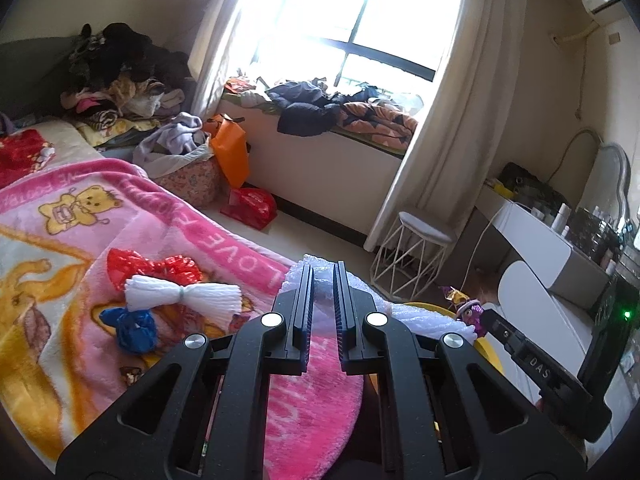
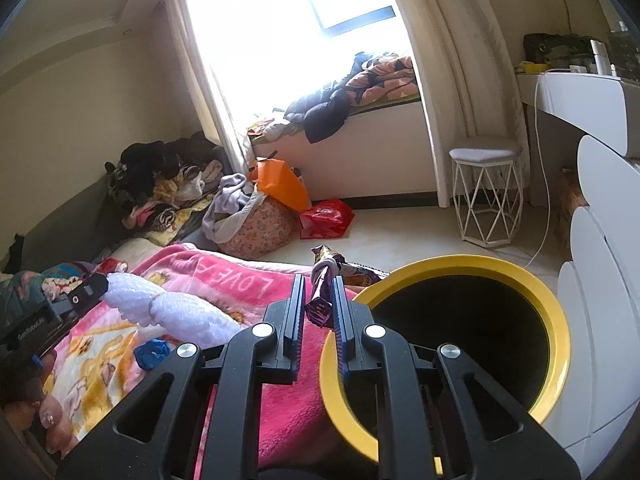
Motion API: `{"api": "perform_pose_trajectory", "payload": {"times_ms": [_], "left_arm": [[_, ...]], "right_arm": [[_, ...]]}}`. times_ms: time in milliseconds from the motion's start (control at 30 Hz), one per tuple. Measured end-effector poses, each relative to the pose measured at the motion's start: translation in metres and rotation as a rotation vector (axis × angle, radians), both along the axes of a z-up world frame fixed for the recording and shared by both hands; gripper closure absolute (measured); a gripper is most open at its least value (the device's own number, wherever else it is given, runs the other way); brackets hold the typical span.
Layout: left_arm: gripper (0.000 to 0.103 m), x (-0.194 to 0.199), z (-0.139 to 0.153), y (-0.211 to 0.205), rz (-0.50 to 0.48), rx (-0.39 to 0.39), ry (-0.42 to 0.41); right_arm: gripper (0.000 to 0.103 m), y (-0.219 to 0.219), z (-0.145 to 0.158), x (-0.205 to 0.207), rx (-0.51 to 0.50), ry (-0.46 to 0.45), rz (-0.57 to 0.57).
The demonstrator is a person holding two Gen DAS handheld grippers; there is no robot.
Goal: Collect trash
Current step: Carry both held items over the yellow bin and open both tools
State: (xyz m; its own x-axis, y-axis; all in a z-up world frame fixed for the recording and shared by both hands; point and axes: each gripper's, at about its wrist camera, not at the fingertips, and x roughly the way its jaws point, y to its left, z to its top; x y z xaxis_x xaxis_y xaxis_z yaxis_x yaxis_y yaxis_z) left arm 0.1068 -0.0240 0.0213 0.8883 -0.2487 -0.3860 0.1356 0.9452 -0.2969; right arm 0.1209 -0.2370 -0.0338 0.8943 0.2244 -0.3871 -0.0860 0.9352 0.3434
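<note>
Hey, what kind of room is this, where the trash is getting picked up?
Most likely a lived-in bedroom. A bed with a pink cartoon blanket fills the foreground, a pile of clothes sits at its far end, and a white vanity desk with bottles stands by the curtained window.

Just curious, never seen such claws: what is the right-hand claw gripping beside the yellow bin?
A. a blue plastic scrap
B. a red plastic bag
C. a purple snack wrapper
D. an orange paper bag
C: the right claw is shut on a purple snack wrapper, close to the rim of the yellow bin.
</note>
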Motion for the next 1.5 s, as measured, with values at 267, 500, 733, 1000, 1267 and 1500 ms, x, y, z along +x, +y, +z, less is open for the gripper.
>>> {"api": "perform_pose_trajectory", "payload": {"times_ms": [267, 500, 733, 1000, 1267, 1500], "left_arm": [[0.097, 0.002, -0.004, -0.013, -0.026, 0.023, 0.003], [0.097, 0.003, -0.007, -0.028, -0.051, 0.041, 0.006], [0.097, 0.005, -0.012, -0.04, -0.072, 0.061, 0.01], [0.097, 0.008, -0.021, -0.054, -0.09, 0.084, 0.026], [0.097, 0.01, -0.028, -0.073, -0.112, 0.119, 0.021], [0.096, 0.013, -0.035, -0.09, -0.136, 0.15, 0.025]], "right_arm": [[0.09, -0.01, -0.003, 0.001, 0.014, 0.01, -0.03], [0.09, -0.017, -0.006, 0.003, 0.022, 0.027, -0.051], [0.09, -0.025, -0.009, 0.005, 0.03, 0.043, -0.078], [0.09, -0.034, -0.013, 0.009, 0.035, 0.063, -0.105], [0.09, -0.044, -0.023, 0.015, 0.045, 0.093, -0.12], [0.09, -0.053, -0.031, 0.02, 0.057, 0.118, -0.129]]}}
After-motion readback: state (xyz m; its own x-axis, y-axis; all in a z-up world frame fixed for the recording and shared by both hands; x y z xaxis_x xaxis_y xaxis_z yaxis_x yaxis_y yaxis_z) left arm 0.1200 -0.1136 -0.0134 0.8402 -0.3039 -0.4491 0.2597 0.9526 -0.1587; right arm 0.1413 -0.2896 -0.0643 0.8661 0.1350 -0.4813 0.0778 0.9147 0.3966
